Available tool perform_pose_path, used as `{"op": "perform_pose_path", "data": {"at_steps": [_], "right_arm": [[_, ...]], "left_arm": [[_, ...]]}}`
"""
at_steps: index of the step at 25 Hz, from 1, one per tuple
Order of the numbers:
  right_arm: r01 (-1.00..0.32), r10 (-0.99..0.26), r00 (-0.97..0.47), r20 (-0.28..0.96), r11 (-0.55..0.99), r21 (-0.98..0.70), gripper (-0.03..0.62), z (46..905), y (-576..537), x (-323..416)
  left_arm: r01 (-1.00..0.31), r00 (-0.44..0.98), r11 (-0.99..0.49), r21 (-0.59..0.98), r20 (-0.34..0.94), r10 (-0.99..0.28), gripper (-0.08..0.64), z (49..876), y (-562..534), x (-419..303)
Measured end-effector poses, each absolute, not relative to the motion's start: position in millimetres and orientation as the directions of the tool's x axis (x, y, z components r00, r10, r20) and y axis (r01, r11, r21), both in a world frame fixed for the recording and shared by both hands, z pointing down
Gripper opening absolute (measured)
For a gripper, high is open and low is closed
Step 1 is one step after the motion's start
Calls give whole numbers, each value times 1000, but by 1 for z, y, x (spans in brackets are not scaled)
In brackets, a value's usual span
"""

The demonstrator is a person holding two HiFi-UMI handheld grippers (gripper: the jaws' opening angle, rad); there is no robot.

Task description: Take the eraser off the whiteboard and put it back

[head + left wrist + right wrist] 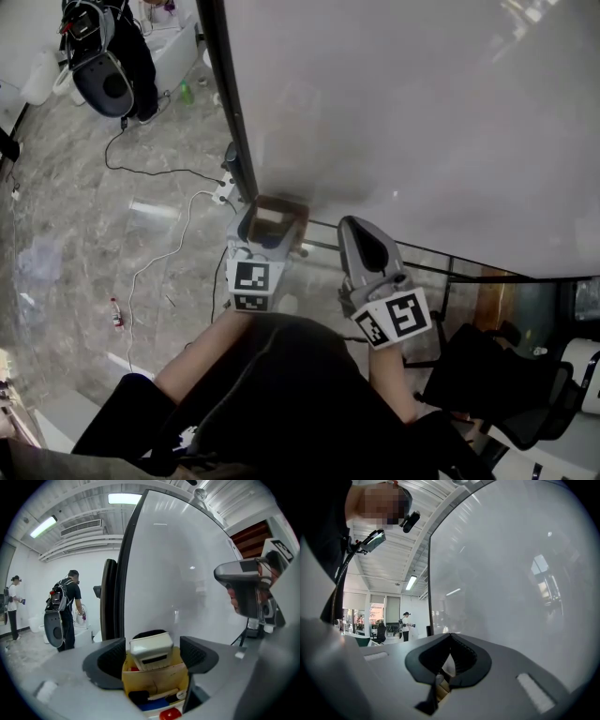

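Observation:
A white eraser (151,651) with black felt on its far side rests on top of an open cardboard box (157,679) of pens fixed at the whiteboard's (183,569) lower left edge. My left gripper (152,644) is open, its jaws on either side of the eraser with a gap at each pad. In the head view the left gripper (272,228) sits at the brown box (292,212) below the whiteboard (422,122). My right gripper (361,232) hangs just to the right, near the board. Its jaws (450,637) are shut with nothing between them.
The board's black frame post (225,103) runs down to the box. Cables (159,173) and a small bottle (115,312) lie on the marble floor at left. A person with a backpack (65,606) stands far left. A black chair (487,375) sits at lower right.

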State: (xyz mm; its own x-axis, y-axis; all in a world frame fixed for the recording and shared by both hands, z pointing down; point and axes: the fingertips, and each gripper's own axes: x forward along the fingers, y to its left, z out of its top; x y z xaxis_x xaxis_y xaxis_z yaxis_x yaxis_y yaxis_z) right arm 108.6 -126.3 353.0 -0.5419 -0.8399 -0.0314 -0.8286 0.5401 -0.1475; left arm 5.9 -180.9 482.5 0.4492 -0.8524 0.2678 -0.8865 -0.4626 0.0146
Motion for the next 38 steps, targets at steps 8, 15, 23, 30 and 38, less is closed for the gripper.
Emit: {"op": "perform_pose_path", "data": {"at_steps": [8, 15, 23, 30, 38], "right_arm": [[-832, -844, -536, -30, 534, -150, 9, 356, -128, 117], [-835, -847, -531, -31, 530, -150, 9, 355, -129, 122], [-834, -845, -533, -35, 532, -149, 9, 356, -128, 118], [-836, -848, -528, -42, 528, -148, 9, 352, -126, 110], [-852, -864, -501, -51, 502, -149, 9, 350, -124, 102]], "left_arm": [[-899, 417, -439, -8, 292, -860, 360, 490, -187, 8], [-905, 394, -424, -39, 298, -869, 301, 491, -190, 6], [-898, 413, -439, -33, 283, -866, 298, 485, -187, 2], [-872, 473, -490, -13, 240, -848, 293, 470, -180, 4], [-839, 532, -544, 1, 208, -821, 291, 459, -175, -3]]}}
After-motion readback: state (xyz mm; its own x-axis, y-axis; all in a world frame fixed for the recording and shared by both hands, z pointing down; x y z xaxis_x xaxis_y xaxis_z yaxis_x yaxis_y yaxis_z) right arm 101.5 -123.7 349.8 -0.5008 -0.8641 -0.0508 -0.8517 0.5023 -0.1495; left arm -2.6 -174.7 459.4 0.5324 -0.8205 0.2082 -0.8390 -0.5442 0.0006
